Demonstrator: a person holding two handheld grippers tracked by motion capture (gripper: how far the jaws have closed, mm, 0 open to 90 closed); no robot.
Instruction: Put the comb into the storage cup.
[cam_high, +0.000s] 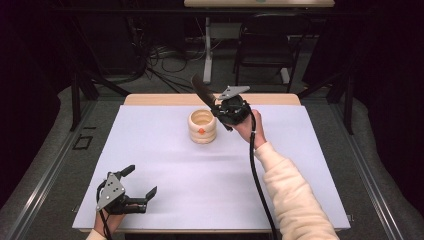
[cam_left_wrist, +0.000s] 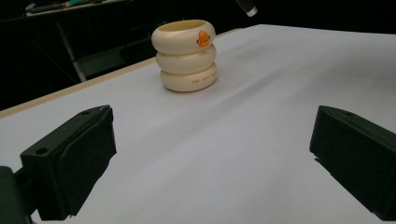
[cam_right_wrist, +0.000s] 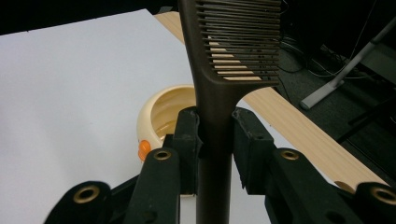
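Observation:
A cream ringed cup (cam_high: 202, 126) with an orange mark stands upright near the far middle of the white table cover. My right gripper (cam_high: 218, 106) hovers just right of and above the cup, shut on the handle of a dark brown comb (cam_high: 202, 90) whose toothed end points up and away. In the right gripper view the comb (cam_right_wrist: 224, 70) runs up between the pads (cam_right_wrist: 189, 135), with the cup (cam_right_wrist: 161, 122) below and behind. My left gripper (cam_high: 141, 181) rests open at the near left of the table. From the left gripper view the cup (cam_left_wrist: 186, 55) stands far ahead.
The white cover (cam_high: 215, 170) lies over a wooden table whose far edge (cam_high: 165, 99) shows as a light strip. Behind the table stand a black chair (cam_high: 265, 45), a desk leg and cables on the floor. A cable (cam_high: 257, 175) trails along the right sleeve.

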